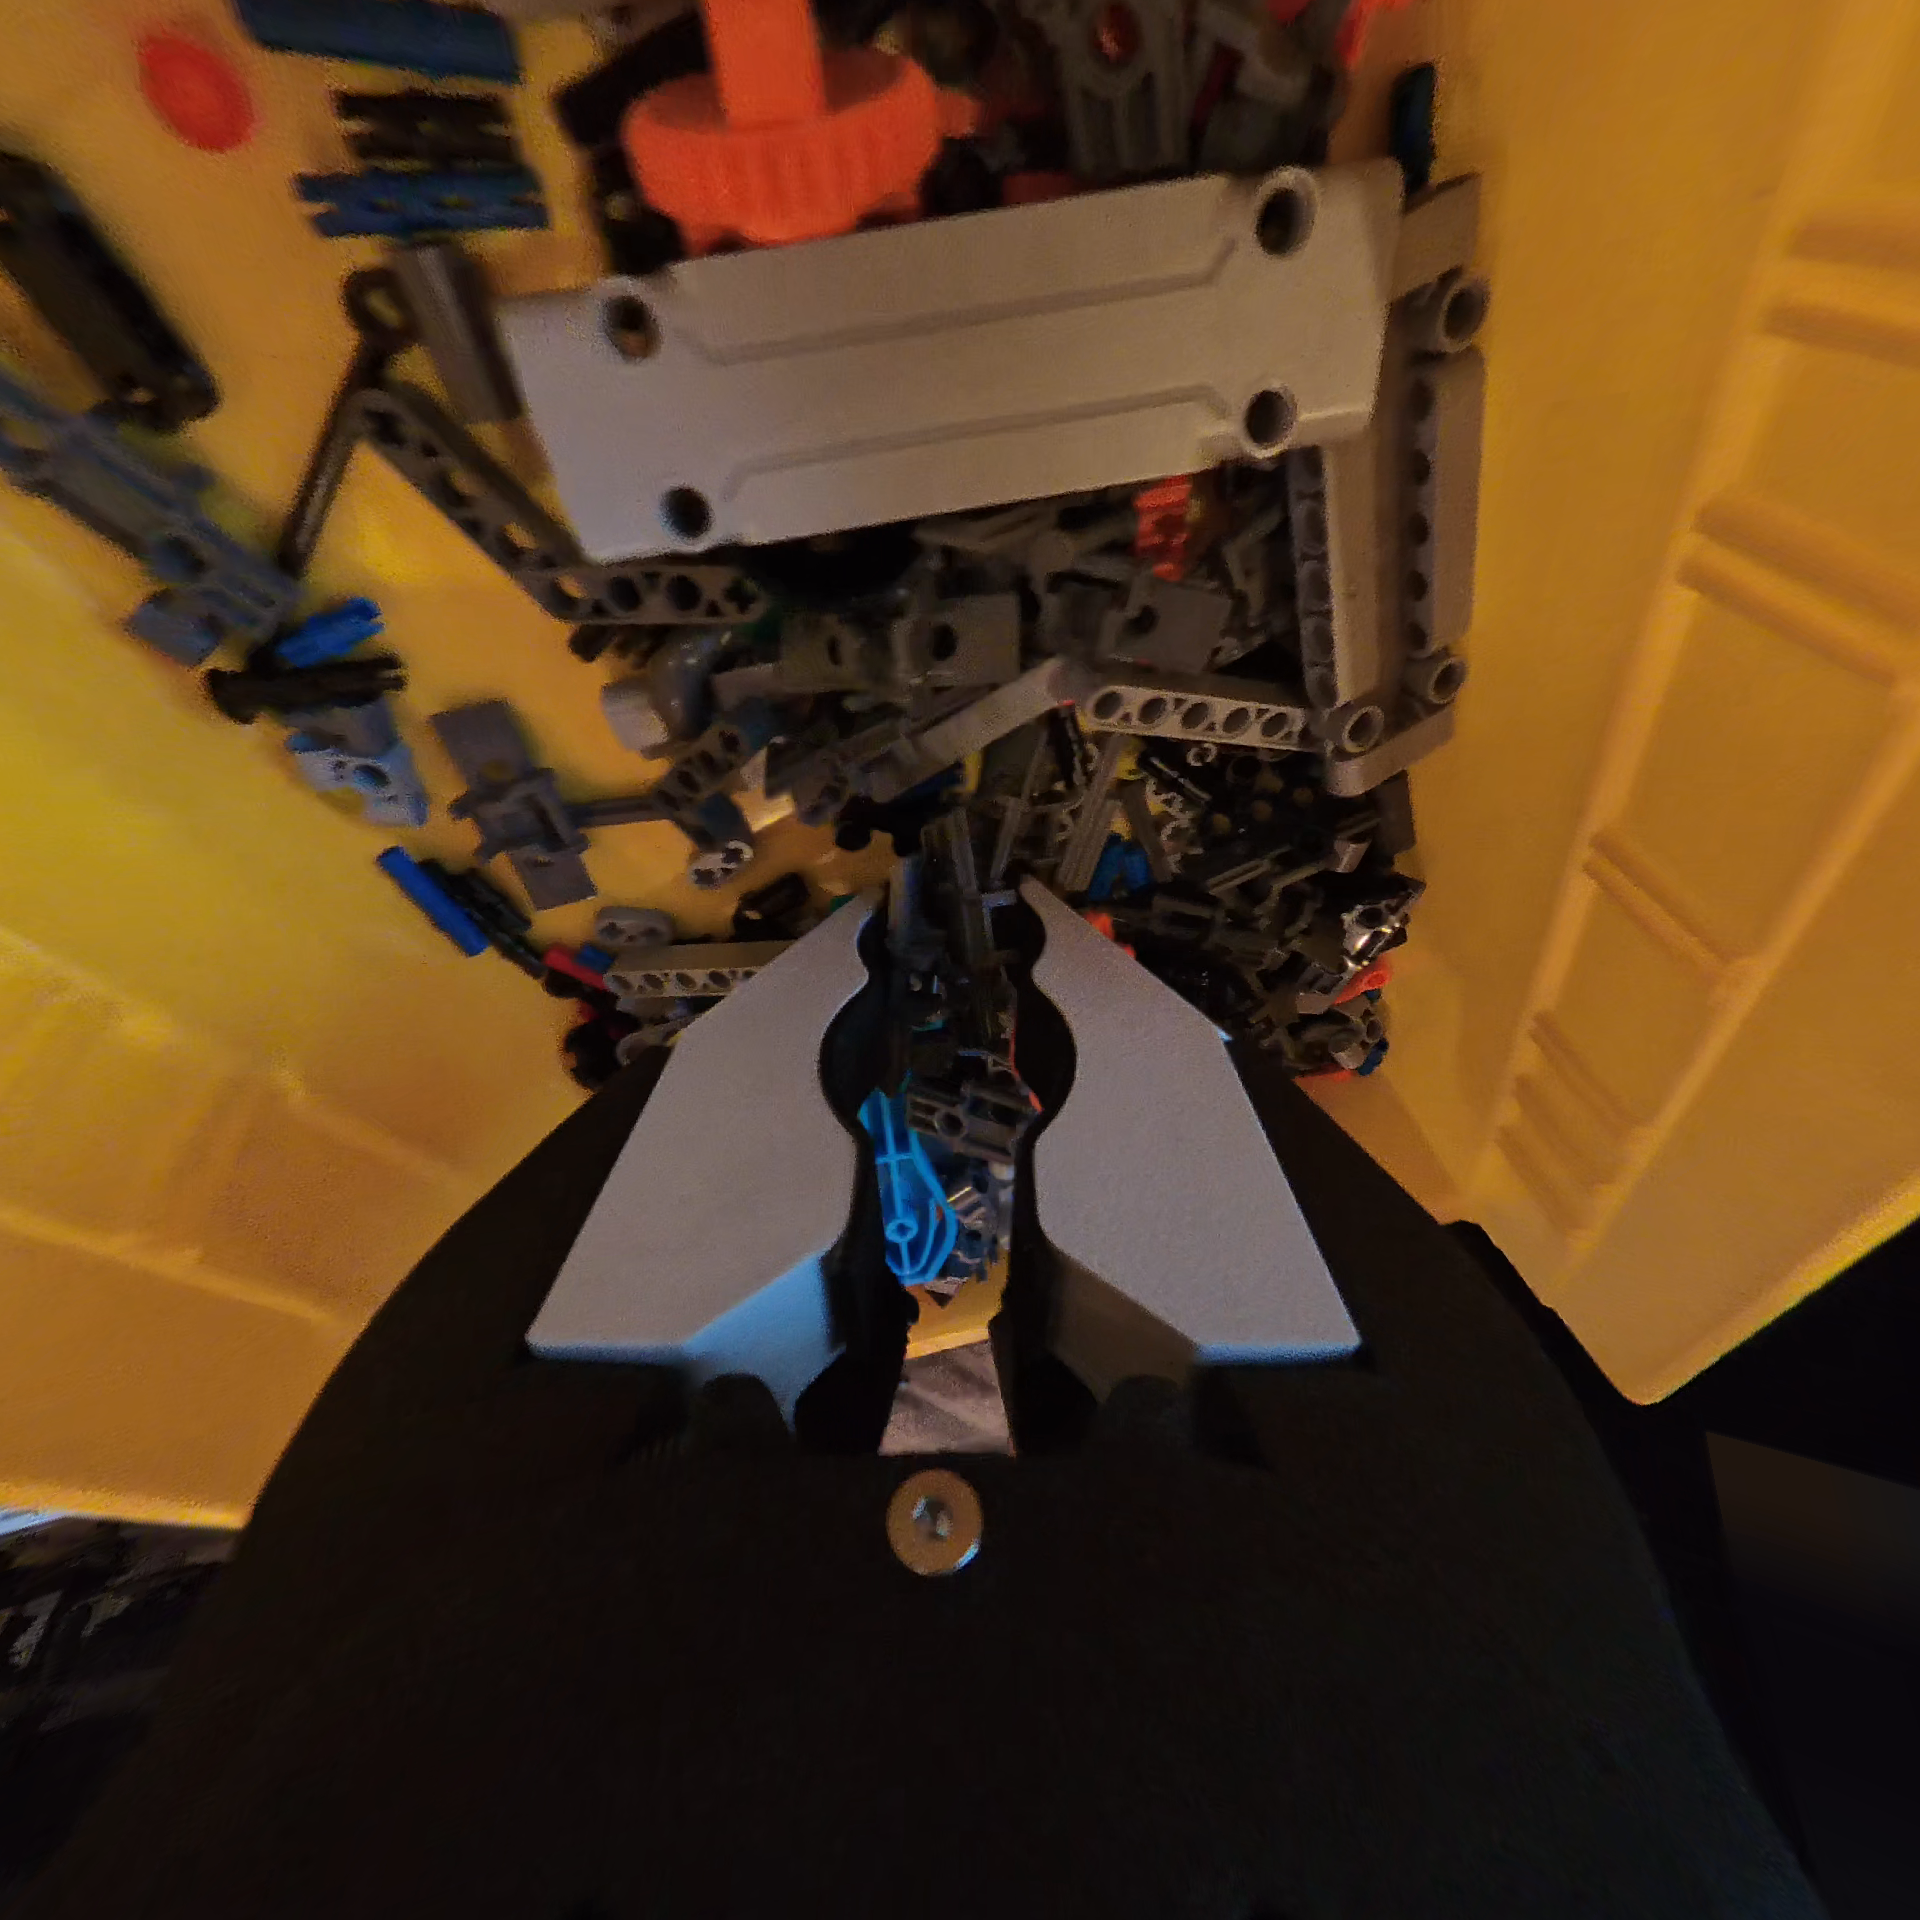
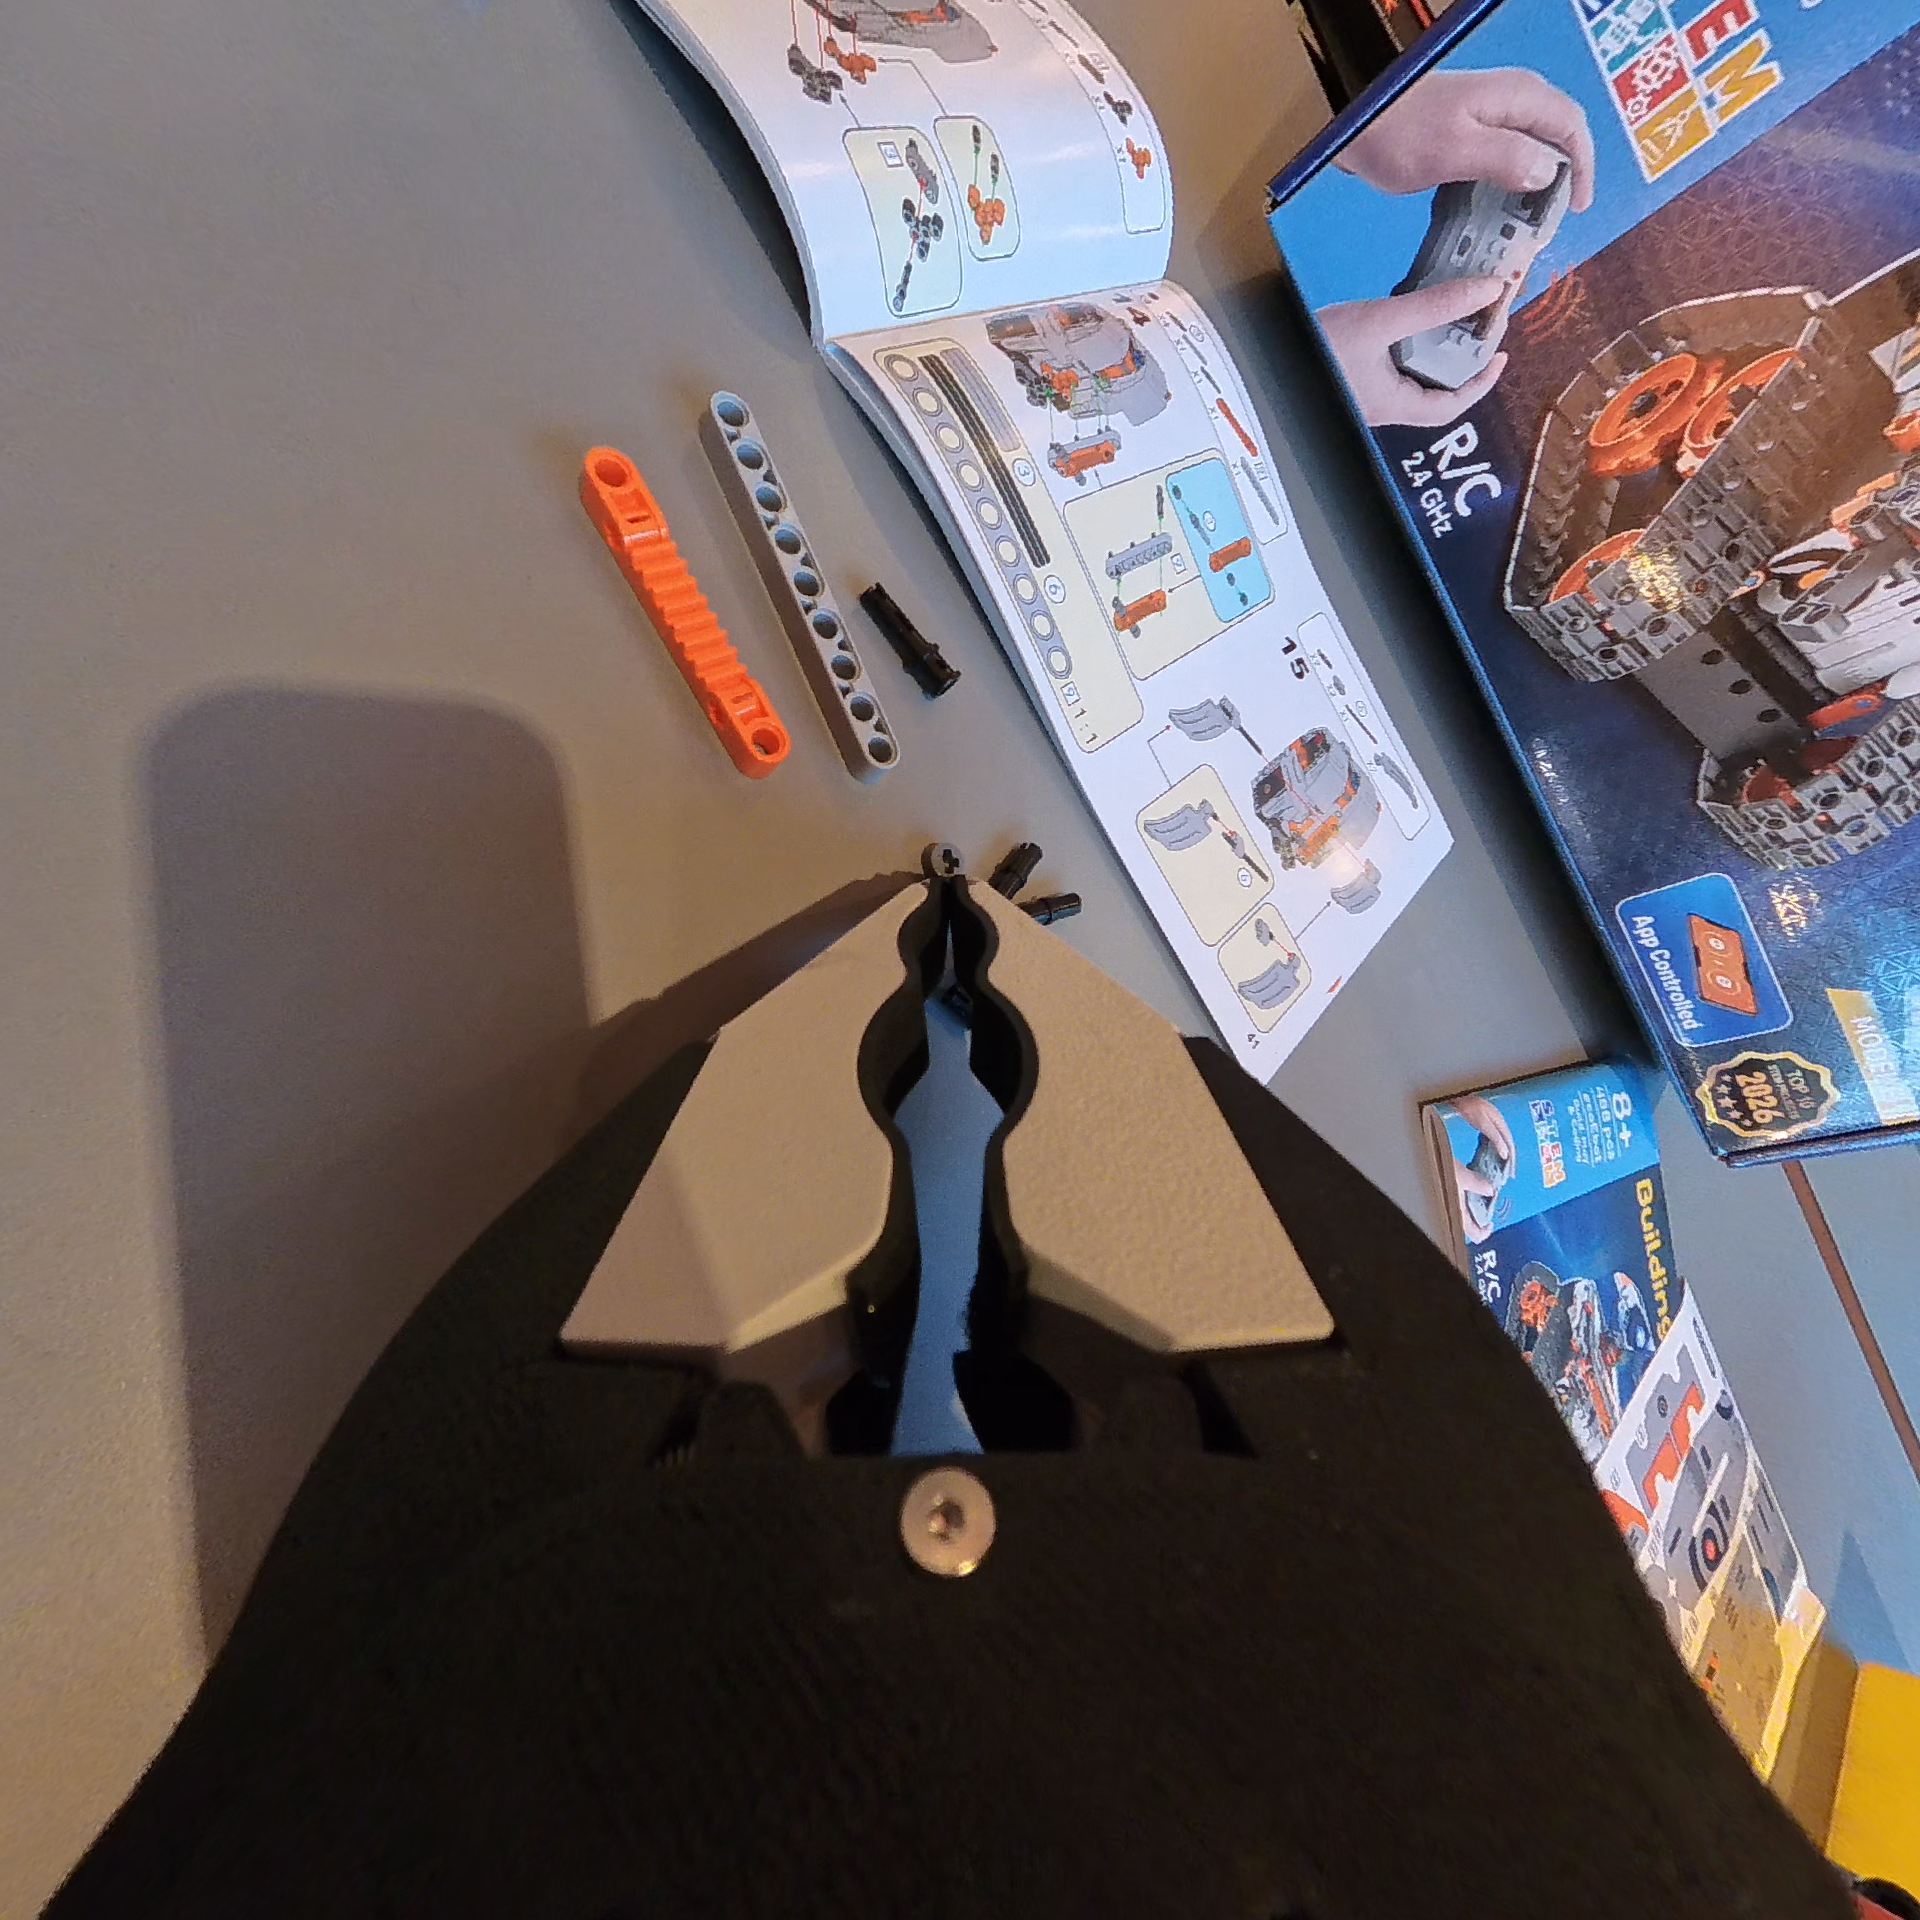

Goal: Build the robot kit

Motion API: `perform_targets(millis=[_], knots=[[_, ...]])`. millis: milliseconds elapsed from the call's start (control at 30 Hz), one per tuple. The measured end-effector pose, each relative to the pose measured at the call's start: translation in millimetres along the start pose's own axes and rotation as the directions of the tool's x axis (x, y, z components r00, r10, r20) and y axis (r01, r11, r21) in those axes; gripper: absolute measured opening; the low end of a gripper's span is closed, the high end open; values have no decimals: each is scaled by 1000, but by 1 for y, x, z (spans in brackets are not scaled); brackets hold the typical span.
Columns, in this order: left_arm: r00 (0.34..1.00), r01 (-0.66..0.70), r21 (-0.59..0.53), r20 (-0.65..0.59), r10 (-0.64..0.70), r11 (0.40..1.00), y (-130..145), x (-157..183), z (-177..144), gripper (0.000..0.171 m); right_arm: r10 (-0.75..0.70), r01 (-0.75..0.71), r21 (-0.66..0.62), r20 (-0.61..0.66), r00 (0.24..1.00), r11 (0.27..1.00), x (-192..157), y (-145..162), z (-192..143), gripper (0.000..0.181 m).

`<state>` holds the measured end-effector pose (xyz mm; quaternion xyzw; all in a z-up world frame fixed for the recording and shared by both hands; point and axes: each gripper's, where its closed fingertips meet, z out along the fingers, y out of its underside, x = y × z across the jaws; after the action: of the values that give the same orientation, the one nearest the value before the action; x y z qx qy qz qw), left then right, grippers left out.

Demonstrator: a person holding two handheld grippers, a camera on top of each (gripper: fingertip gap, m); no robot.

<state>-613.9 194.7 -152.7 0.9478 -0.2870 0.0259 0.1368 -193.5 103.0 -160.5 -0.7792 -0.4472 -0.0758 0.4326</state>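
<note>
Right wrist view: right gripper (image 2: 945, 889), jaws together, pinches a small grey bush (image 2: 943, 858) at the very tips above the grey table (image 2: 312, 416). So slight a hold probably needs steady pressure. At 12 o'clock lie an orange toothed beam (image 2: 681, 613) and a grey holed beam (image 2: 800, 587).

Left wrist view: left gripper (image 1: 951, 914), jaws slightly apart, hangs over loose parts (image 1: 1195, 831) in a yellow bin (image 1: 1662, 727). Blur hides whether it grips any.
</note>
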Motion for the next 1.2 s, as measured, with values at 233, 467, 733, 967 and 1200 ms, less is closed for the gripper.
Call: perform_targets(millis=[233, 467, 733, 967, 1200], knots=[[998, 62, 79, -29, -60, 995, -6, -20, -9, 14, 2, -2, 1, 0, 1000, 1000, 0, 0, 0, 0], [990, 139, 184, -2, -141, 973, -17, -43, -22, 12, 9, -9, 6, 1, 1000, 1000, 0, -1, 1, 0], [974, 226, 212, -40, -222, 951, -17, -49, -25, 56, 10, -10, 6, 1, 1000, 1000, 0, -1, 1, 0], [992, 115, 44, -52, -112, 992, 12, 1, -11, 79, 5, -5, 4, -1, 1000, 1000, 0, -1, 1, 0], [995, 93, -154, -3, -95, 984, 28, 6, 17, 89, 1, -1, 3, -2, 1000, 1000, 0, 0, 1, 0]])
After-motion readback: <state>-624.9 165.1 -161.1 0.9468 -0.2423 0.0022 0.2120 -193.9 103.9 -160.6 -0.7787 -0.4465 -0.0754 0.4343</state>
